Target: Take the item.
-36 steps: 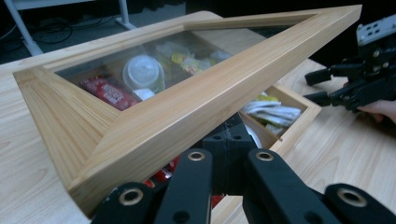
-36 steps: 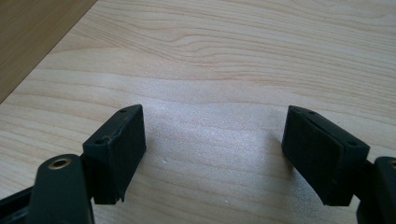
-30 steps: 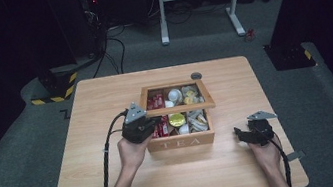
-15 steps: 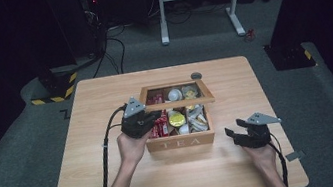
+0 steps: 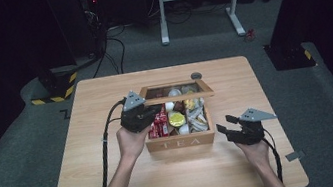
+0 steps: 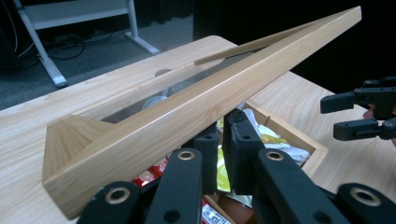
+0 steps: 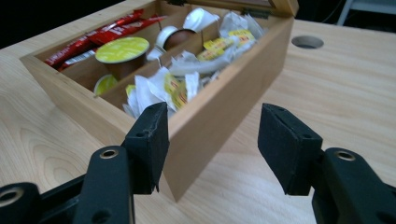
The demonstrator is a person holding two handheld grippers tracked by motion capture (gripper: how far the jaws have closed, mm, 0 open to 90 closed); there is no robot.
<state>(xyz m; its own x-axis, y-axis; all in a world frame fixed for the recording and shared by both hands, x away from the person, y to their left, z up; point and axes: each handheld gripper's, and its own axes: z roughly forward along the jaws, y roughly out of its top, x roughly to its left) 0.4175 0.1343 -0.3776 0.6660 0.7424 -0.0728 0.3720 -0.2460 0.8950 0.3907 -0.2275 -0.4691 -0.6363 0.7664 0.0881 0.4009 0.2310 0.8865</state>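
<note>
One left gripper (image 5: 151,113) is tucked under the front rail of the one half-raised lid (image 5: 178,97). Its jaws are nearly together and have just been easing apart, but a real pinch on that rail can't be made out. The single wooden TEA box (image 5: 180,143) is parked mid-desk (image 5: 98,185); red sachets (image 5: 160,123) and two yellow-topped capsules (image 7: 122,49) can be spotted inside. Just off its right front corner, the one right gripper (image 5: 225,132) is held above the desk, jaws just narrowed yet parted, nothing grasped.
</note>
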